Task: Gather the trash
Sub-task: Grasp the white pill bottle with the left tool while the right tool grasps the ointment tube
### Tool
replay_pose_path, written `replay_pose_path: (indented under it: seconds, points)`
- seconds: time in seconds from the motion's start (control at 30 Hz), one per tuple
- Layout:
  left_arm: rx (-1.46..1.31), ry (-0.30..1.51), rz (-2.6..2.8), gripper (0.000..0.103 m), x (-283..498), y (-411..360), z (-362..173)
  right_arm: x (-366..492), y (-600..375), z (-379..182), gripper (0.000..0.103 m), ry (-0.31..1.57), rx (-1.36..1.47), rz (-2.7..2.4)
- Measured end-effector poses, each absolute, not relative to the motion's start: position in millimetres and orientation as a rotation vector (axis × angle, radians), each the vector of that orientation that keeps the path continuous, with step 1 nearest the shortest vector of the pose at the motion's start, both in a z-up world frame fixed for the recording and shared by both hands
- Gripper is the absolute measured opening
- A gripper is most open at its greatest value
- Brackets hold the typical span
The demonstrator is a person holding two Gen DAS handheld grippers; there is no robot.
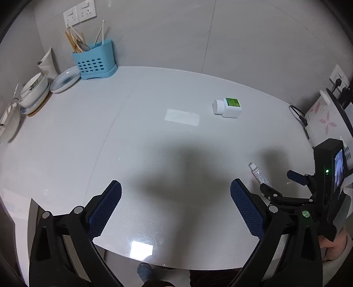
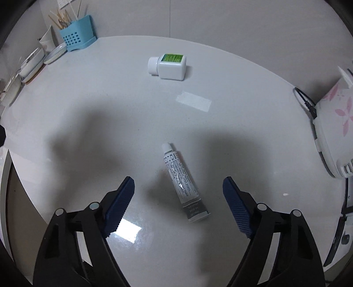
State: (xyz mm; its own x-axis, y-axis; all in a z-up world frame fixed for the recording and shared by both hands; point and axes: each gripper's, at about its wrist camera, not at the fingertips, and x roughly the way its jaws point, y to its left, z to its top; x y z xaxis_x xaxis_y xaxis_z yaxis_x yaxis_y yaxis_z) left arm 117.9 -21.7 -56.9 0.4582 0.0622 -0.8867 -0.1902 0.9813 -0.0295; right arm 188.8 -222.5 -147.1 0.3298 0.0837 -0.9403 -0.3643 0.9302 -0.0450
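A white ointment tube lies on the white table, between and just ahead of my open right gripper. It also shows in the left wrist view. A white pill bottle with a green label lies on its side farther back; it also shows in the left wrist view. A flat white paper strip lies between bottle and tube, and shows in the left wrist view. My left gripper is open and empty above the near table edge. The right gripper shows at the right of the left wrist view.
A blue utensil holder with chopsticks, plates and bowls stand at the back left. A white appliance with pink flowers and its black cable sit at the right. Wall sockets are behind.
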Motion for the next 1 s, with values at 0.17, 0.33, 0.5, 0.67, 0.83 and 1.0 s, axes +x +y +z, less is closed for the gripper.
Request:
replay_pose_path:
  seconds: [0.17, 0.33, 0.5, 0.67, 0.83, 1.0]
  points:
    - [-0.151, 1.104, 0.205, 0.097, 129, -26, -63, 205, -224, -174, 0.062, 1.288, -0.285, 0.330]
    - [-0.155, 1.120, 0.226, 0.097, 145, -35, -68, 211, -228, -187, 0.050, 1.326, -0.286, 0.356]
    - [-0.150, 1.131, 0.221, 0.097, 168, -46, -74, 215, -228, -185, 0.021, 1.323, -0.299, 0.372]
    - [-0.130, 1.150, 0.198, 0.097, 198, -61, -85, 220, -237, -185, 0.020, 1.347, -0.256, 0.390]
    - [-0.119, 1.157, 0.167, 0.097, 233, -78, -97, 226, -261, -175, 0.020, 1.326, -0.217, 0.370]
    - [-0.118, 1.158, 0.150, 0.097, 271, -90, -109, 238, -293, -160, 0.020, 1.296, -0.181, 0.336]
